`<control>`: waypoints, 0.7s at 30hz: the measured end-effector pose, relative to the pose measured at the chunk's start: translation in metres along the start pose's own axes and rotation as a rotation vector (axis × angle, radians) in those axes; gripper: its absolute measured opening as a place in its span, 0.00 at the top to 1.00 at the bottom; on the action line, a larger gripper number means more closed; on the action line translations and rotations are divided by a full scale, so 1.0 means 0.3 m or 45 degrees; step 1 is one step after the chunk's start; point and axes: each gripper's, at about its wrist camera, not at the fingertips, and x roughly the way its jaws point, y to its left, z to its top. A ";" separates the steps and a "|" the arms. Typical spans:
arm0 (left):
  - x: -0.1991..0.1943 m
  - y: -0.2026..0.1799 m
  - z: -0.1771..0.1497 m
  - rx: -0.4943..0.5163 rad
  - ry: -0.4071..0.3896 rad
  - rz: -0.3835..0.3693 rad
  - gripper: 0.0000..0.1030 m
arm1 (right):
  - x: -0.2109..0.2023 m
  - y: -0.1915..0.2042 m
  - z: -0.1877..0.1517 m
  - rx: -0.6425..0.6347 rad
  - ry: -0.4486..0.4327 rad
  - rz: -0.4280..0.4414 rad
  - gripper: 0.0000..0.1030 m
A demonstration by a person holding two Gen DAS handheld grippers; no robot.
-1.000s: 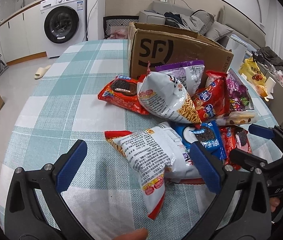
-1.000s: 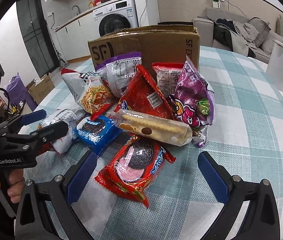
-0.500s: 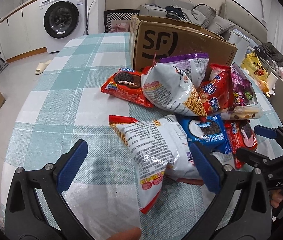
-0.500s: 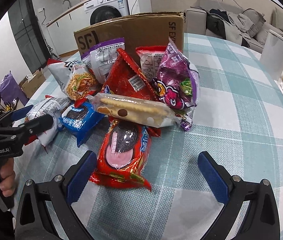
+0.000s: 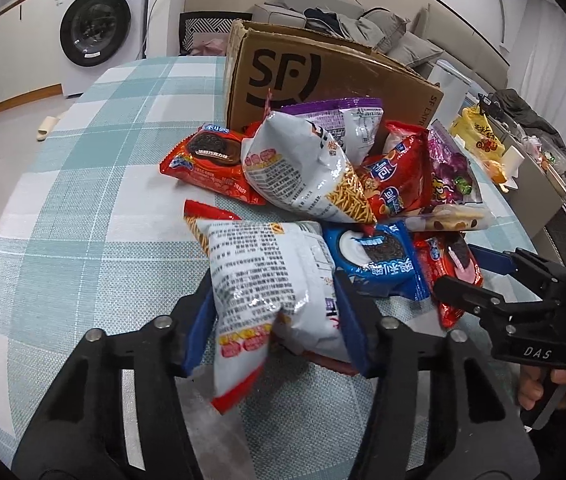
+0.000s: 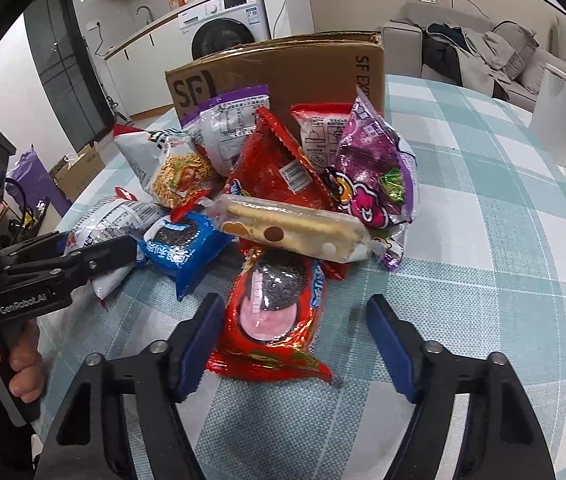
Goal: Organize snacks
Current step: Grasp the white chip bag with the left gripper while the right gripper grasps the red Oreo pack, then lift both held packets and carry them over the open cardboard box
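My left tool [image 5: 275, 320] has just been closing and now pinches the white noodle-snack bag [image 5: 267, 280] between its blue pads, the bag's red lower edge hanging toward me. That bag sits at the near edge of the snack heap, well in front of the cardboard box [image 5: 323, 76] printed "SF" and "SF EXPRESS".

My right tool [image 6: 291, 344] has also just been closing; its pads stand apart around the red cookie pack [image 6: 279, 312]. The left pad is at the pack's edge, the right one is clear of it. This pack lies on the checked surface [image 6: 483, 280] at the front of the heap, farthest from the box.

Between it and the box lie a clear biscuit pack [image 6: 295, 232], a blue cookie pack [image 6: 179, 248], and a purple candy bag [image 6: 375, 176]. My left tool's handle reads "GenRobot.AI"; the right one reads "DAS".
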 end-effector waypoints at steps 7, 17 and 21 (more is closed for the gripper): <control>-0.011 -0.014 -0.013 0.016 -0.013 -0.005 0.55 | -0.005 0.029 -0.007 -0.026 -0.004 0.029 0.53; -0.058 -0.014 -0.025 0.023 -0.045 -0.025 0.56 | -0.049 0.041 -0.027 -0.038 -0.047 0.077 0.58; -0.086 -0.017 -0.021 0.025 -0.076 -0.035 0.56 | -0.079 0.047 -0.025 -0.042 -0.080 0.092 0.58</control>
